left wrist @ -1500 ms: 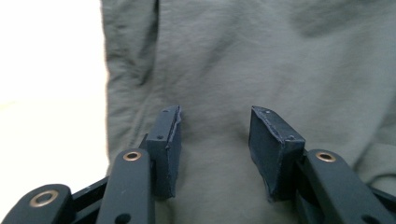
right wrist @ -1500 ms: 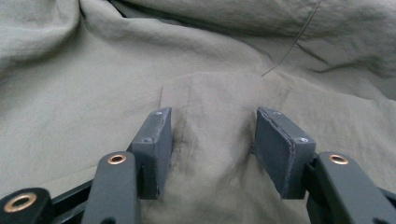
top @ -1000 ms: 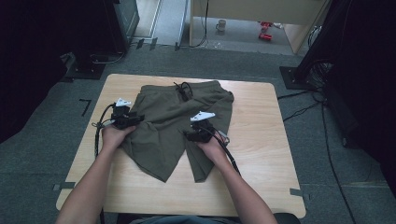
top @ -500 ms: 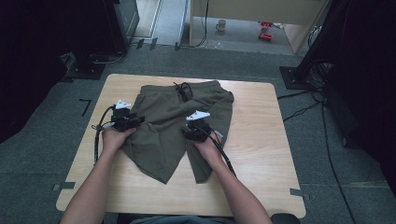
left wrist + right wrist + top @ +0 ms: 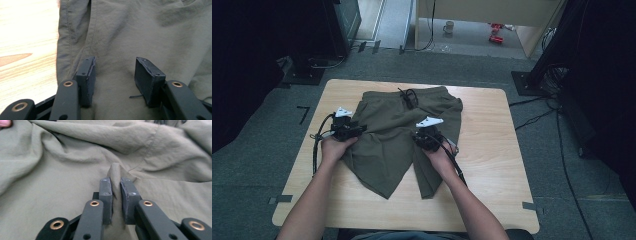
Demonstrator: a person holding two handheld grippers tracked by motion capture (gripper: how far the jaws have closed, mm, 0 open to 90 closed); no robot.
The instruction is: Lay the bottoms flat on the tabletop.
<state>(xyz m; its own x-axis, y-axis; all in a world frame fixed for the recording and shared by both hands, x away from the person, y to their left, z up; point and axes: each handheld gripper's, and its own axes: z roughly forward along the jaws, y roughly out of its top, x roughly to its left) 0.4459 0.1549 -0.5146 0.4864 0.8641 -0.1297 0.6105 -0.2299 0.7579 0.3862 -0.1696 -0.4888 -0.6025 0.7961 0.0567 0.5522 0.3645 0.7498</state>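
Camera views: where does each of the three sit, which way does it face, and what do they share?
High view: above the person's side, looking forward and down at the table; forearms, hands and both grippers show.
Left gripper view: rides the left gripper, looking along its open jaws at the shorts.
Right gripper view: rides the right gripper; jaws pinch a fold.
Shared: all three show the olive shorts.
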